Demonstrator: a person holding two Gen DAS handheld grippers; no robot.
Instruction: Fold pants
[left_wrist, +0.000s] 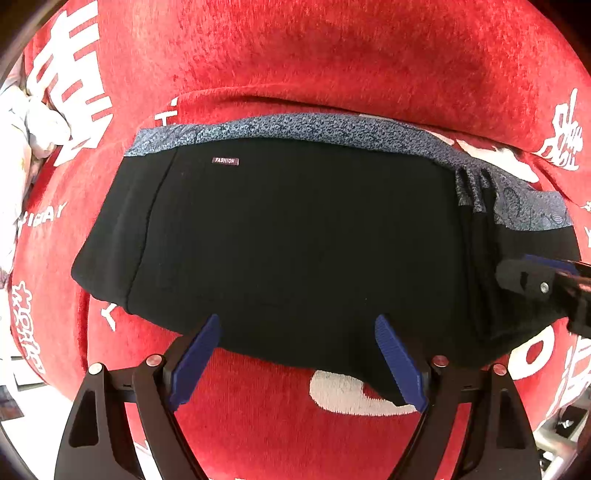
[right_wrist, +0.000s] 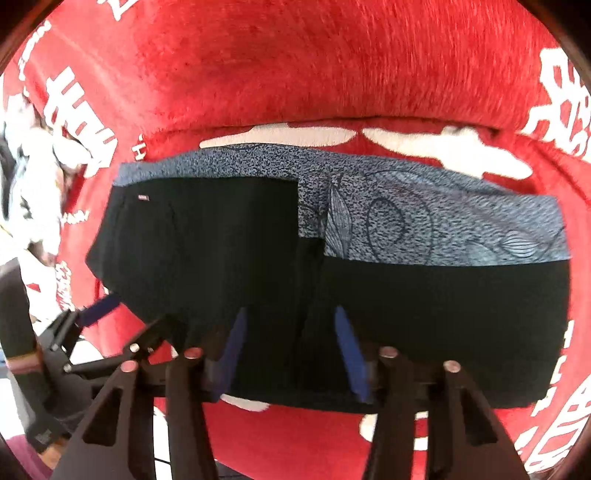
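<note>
Fingers: left (left_wrist: 297, 332) spread, right (right_wrist: 290, 325) spread | pants (left_wrist: 295, 236) near hem hidden by right fingers

Black pants (left_wrist: 295, 236) with blue-grey patterned trim, folded into a compact wide bundle, lying flat. Trim runs along the far edge; a small "FASHION" label (left_wrist: 225, 161) sits far-left. Near edge lies between the left jaws. In the right wrist view the bundle's near edge sits between the right jaws, patterned panel far-right.
</note>
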